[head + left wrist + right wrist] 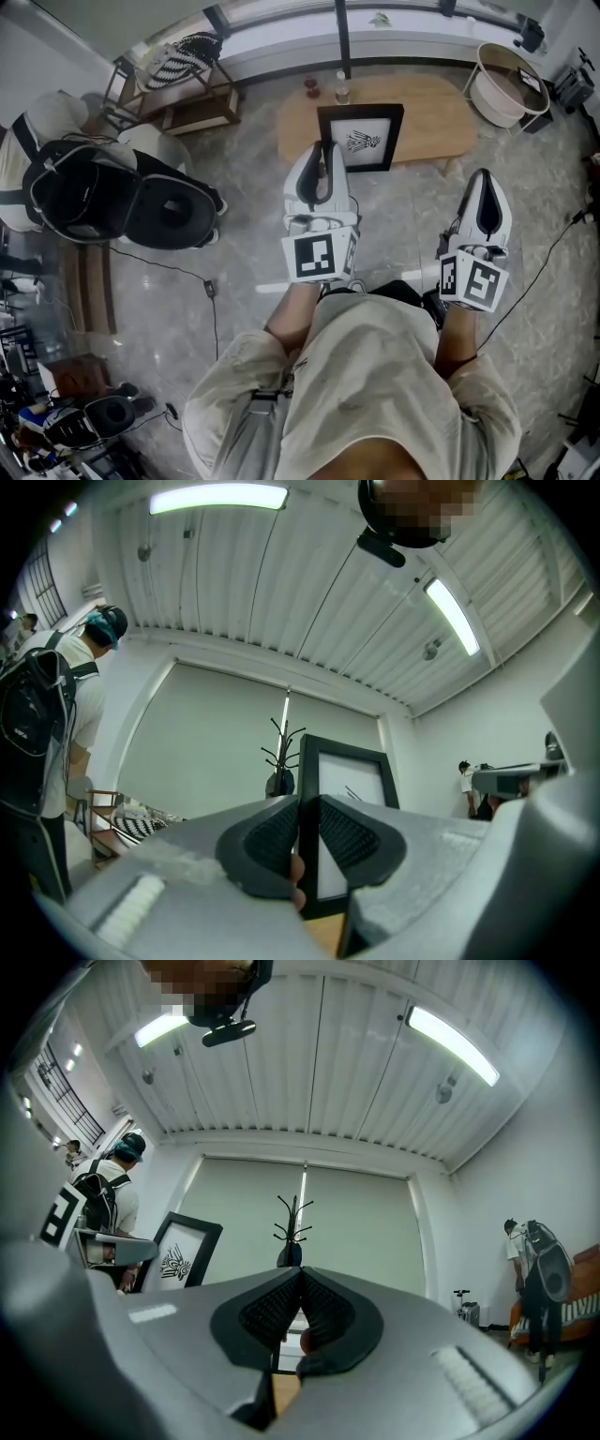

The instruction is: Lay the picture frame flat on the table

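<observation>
L gripper point(322, 171) is clamped on the left edge of the black picture frame point(362, 139). Frame stands up on the wooden table point(441, 117), near its front edge. R gripper point(484, 199) has jaws pressed together w/ nothing btw them. It's over the floor point(244, 197), apart from the frame.

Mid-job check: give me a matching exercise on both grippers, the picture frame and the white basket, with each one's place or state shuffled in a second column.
Things:
1. left gripper
2. right gripper
3. picture frame
4. white basket

Places or states:
a. beyond the right end of the wooden table
b. jaws together, nothing between them
c. standing on the table, not flat
d. clamped on the frame's left edge

Pairs: 1-d, 2-b, 3-c, 4-a.
</observation>
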`<state>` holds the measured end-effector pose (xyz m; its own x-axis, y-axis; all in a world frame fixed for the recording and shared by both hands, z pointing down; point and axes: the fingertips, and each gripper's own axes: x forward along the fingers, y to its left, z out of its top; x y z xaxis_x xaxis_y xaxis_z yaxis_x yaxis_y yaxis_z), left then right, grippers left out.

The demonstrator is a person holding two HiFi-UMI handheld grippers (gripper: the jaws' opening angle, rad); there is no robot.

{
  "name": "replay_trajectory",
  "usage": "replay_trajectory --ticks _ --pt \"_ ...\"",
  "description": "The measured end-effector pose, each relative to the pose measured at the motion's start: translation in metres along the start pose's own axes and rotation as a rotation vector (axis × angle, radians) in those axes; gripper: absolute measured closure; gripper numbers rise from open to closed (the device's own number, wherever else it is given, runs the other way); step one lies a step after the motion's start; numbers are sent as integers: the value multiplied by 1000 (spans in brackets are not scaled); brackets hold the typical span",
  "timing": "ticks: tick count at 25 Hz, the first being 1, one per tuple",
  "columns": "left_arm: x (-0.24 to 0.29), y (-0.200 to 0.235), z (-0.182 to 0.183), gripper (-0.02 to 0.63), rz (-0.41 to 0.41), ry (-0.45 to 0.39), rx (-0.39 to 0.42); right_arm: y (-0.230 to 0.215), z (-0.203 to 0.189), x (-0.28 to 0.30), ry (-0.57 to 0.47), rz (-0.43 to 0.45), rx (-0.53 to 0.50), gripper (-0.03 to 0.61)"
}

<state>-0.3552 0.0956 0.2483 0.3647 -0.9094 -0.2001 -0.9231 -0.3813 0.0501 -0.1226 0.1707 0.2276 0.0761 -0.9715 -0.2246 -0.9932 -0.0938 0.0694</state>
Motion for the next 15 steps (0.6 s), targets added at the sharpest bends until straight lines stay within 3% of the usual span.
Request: replay_trajectory --ticks 9,15 --pt "2 3 -10 531 25 -8 -25 -1 -14 4 5 14 -23 577" --pt "23 -4 -18 531 27 -22 6 -16 -30 22 -14 7 4 577"
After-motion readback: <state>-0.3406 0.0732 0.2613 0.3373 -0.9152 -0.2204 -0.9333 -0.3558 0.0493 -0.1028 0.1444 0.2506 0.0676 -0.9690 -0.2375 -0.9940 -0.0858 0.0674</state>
